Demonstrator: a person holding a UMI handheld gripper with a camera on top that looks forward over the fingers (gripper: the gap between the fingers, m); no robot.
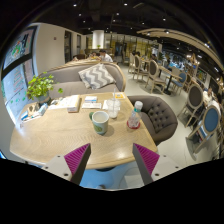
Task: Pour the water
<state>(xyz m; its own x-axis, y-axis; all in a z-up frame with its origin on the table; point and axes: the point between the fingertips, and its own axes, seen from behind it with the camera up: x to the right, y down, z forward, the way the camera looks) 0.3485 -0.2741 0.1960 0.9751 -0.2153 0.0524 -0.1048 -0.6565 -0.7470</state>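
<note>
Here the tool (112,160) hangs released and empty, short of the tabletop (50,140). Beyond it stands the mug (100,122), the bottle (134,116) just right of it. A skewed grasp could tip the bottle, spilling water toward the books (90,101) behind the mug.

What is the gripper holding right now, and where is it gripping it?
Nothing. The gripper is open, its fingers apart and empty above the table edge. The mug and the bottle stand untouched on the table, beyond the fingers.
</note>
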